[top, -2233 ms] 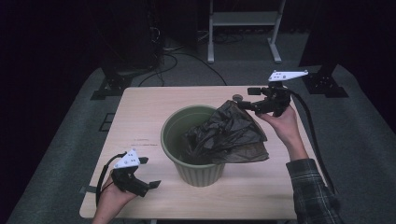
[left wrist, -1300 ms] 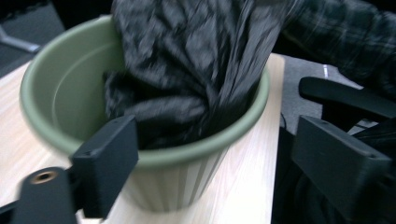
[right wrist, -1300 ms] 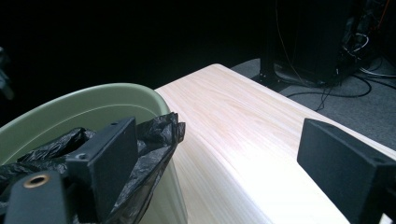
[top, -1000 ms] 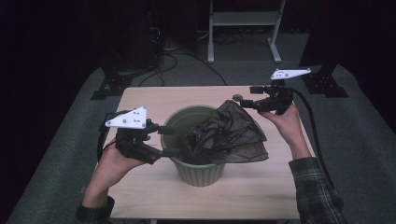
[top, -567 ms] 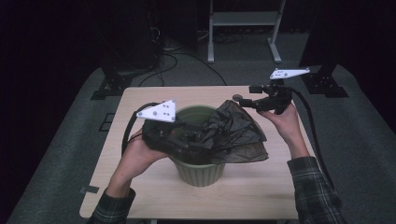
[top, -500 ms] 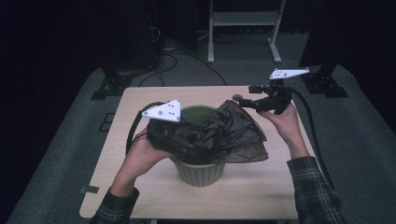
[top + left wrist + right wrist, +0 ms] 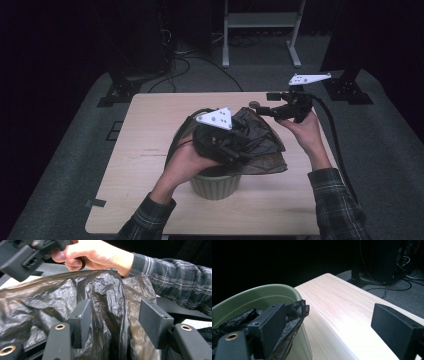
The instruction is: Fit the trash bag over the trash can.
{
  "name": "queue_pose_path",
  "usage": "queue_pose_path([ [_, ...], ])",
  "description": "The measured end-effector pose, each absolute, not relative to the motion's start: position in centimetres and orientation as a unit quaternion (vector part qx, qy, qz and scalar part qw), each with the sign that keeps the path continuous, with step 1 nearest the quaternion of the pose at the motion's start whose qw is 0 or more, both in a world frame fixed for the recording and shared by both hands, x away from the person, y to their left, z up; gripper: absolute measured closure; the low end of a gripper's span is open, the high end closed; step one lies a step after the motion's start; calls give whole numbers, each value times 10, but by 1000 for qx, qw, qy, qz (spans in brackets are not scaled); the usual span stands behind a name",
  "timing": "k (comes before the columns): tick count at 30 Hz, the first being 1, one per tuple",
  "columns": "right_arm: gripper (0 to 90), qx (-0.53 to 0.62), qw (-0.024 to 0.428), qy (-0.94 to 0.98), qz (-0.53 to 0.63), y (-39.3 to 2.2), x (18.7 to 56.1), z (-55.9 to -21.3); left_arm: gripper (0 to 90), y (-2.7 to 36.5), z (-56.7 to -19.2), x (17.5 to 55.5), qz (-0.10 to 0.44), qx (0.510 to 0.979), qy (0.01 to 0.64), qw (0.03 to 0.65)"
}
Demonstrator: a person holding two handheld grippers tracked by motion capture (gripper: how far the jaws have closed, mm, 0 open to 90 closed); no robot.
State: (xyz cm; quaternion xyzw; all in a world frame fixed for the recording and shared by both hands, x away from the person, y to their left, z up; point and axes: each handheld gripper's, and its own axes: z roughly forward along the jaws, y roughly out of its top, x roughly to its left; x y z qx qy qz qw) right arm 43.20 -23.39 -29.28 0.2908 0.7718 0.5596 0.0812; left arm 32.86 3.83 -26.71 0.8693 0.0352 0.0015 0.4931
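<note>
Nothing readable anywhere here, honestly. No label, brand, number or sign that I can make out in any of the three views.
</note>
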Motion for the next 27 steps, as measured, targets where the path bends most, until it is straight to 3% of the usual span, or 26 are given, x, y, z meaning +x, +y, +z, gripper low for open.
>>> queue_pose_path([
  [7, 109, 289, 82, 770, 562, -236, 430, -290, 542, 27, -272, 332, 13, 881, 32, 472],
  [11, 109, 289, 82, 771, 561, -236, 429, -290, 775, 30, -272, 334, 12, 879, 38, 475],
  [14, 109, 287, 81, 772, 562, -237, 427, -290, 890, 35, -270, 336, 13, 876, 47, 479],
  [27, 109, 278, 86, 779, 555, -246, 407, -288, 900, 76, -267, 346, 50, 861, 103, 496],
])
